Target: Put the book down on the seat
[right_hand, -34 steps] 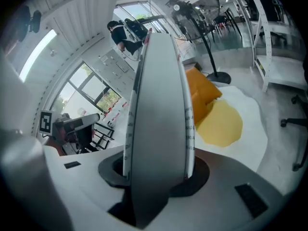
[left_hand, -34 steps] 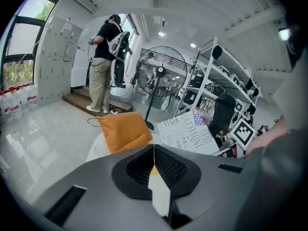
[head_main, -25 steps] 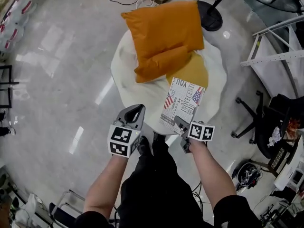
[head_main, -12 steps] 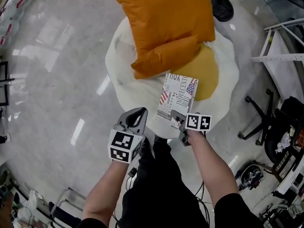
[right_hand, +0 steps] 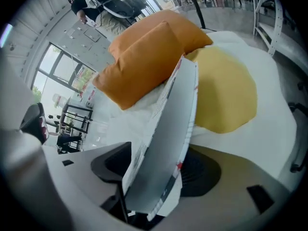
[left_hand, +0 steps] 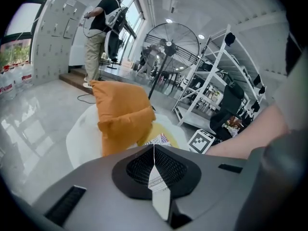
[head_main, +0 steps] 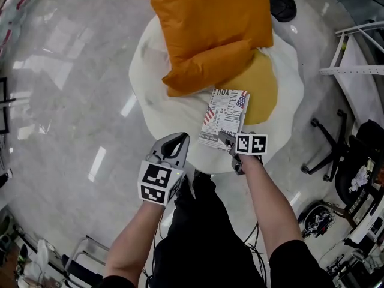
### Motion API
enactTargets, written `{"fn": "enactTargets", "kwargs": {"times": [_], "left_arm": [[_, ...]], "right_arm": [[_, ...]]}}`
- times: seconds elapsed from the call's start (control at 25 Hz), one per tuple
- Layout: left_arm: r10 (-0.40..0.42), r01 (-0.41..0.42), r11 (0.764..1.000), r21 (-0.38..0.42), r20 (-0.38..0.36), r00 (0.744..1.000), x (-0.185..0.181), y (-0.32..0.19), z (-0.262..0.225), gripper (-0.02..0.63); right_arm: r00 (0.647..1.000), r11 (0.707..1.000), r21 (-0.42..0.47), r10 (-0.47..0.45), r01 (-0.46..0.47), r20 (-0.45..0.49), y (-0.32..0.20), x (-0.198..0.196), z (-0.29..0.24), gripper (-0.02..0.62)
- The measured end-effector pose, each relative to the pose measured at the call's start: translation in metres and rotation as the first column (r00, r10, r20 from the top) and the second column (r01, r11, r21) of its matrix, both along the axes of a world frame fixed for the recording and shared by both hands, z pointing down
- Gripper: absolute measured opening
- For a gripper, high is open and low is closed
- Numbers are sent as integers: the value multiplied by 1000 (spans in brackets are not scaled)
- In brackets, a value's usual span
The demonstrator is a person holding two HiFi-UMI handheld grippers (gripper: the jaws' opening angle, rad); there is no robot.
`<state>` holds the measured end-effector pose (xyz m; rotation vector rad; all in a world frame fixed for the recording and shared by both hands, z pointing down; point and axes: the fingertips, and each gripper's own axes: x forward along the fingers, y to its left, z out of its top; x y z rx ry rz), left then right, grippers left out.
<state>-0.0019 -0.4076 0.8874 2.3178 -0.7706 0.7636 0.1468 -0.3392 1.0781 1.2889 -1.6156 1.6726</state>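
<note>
A book point(head_main: 225, 117) with a printed cover and a small flag lies on the white round seat point(head_main: 168, 116), beside its yellow patch point(head_main: 261, 83). My right gripper point(head_main: 228, 140) is at the book's near edge. In the right gripper view the book point(right_hand: 168, 138) leans between the jaws of the right gripper point(right_hand: 159, 174), which are opening, with a gap showing beside it. An orange cushion point(head_main: 207, 29) rests on the far half of the seat. My left gripper point(head_main: 174, 144) hovers at the seat's near edge, shut and empty, and its jaws meet in the left gripper point(left_hand: 154, 160) view.
A black office chair base point(head_main: 327, 155) and a white metal rack point(head_main: 360, 53) stand to the right. A fan's round base point(head_main: 282, 5) sits behind the seat. A person point(left_hand: 101, 32) stands far off by the windows. Glossy floor point(head_main: 66, 101) lies to the left.
The book has gone forward and down onto the seat beside the yellow patch. My right gripper followed it and its jaws have spread. The left gripper barely moved.
</note>
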Motion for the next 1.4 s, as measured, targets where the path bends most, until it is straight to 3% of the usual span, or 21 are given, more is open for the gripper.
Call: {"fn": "enactTargets", "kwargs": {"times": [0.16, 0.28, 0.4, 0.56, 0.88, 1.04, 1.24, 1.4], "left_arm": [[3, -3, 1000, 14, 6, 1000, -3, -4, -28, 3], [-1, 1, 999, 35, 0, 1000, -8, -7, -63, 4], [-5, 6, 998, 60, -12, 1000, -12, -1, -111, 3], [19, -16, 996, 93, -24, 1000, -24, 17, -185, 4], [26, -14, 987, 163, -71, 997, -65, 67, -297, 4], [16, 7, 983, 185, -124, 992, -72, 94, -336, 5], [13, 23, 967, 254, -136, 991, -92, 117, -380, 3], [-21, 62, 951, 302, -137, 990, -103, 125, -411, 3]], "right_arm": [[993, 998, -37, 45, -49, -113, 20, 45, -21, 314], [984, 992, -21, 119, -123, -136, 32, 66, -56, 314], [974, 978, 39, 209, -207, -81, 42, 71, -110, 313], [931, 911, 200, 363, -362, 31, 50, 68, -217, 290], [956, 824, 504, 292, -260, 17, 98, 33, -423, 208], [963, 779, 584, 269, -228, 17, 128, 22, -479, 180], [982, 740, 656, 190, -150, 9, 146, -6, -525, 142], [992, 682, 726, 122, -90, 9, 143, -21, -570, 96]]}}
